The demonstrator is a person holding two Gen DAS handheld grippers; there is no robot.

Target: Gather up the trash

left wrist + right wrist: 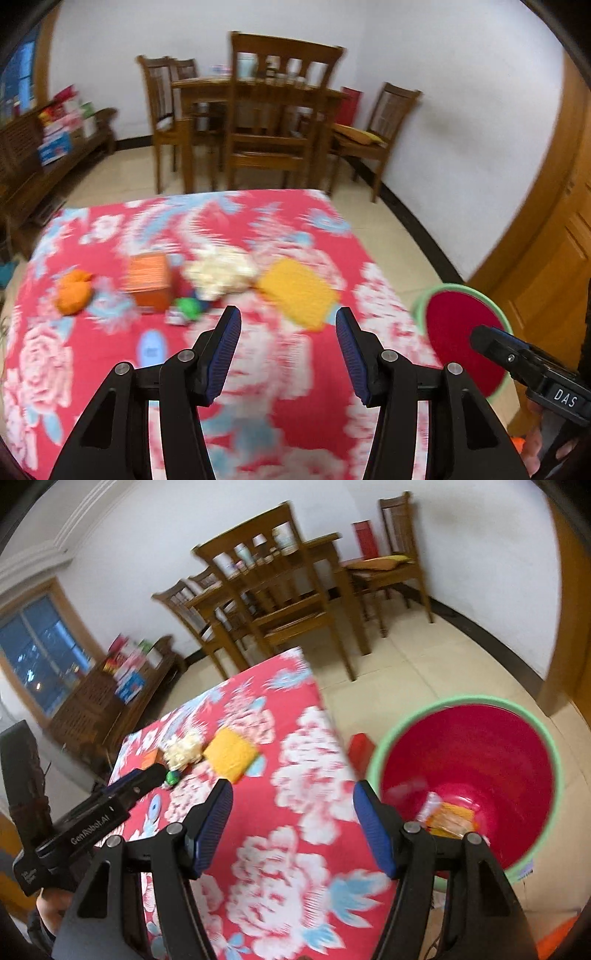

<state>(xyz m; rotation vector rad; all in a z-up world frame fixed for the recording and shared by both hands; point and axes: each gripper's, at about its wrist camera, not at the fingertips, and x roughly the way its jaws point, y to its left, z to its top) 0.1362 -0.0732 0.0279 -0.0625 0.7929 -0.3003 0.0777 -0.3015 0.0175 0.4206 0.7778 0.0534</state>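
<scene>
On the red floral tablecloth lie an orange crumpled piece, an orange box, a white crumpled paper wad, a yellow sponge-like pad, a small green item and a pale blue oval. My left gripper is open and empty, above the cloth short of them. My right gripper is open and empty at the table's right edge, beside the red bin with a green rim. The bin holds wrappers. The wad and pad also show in the right wrist view.
A wooden dining table with chairs stands behind the table. A low wooden shelf with boxes is at the left wall. A wooden door is at the right. A red box lies on the floor by the bin.
</scene>
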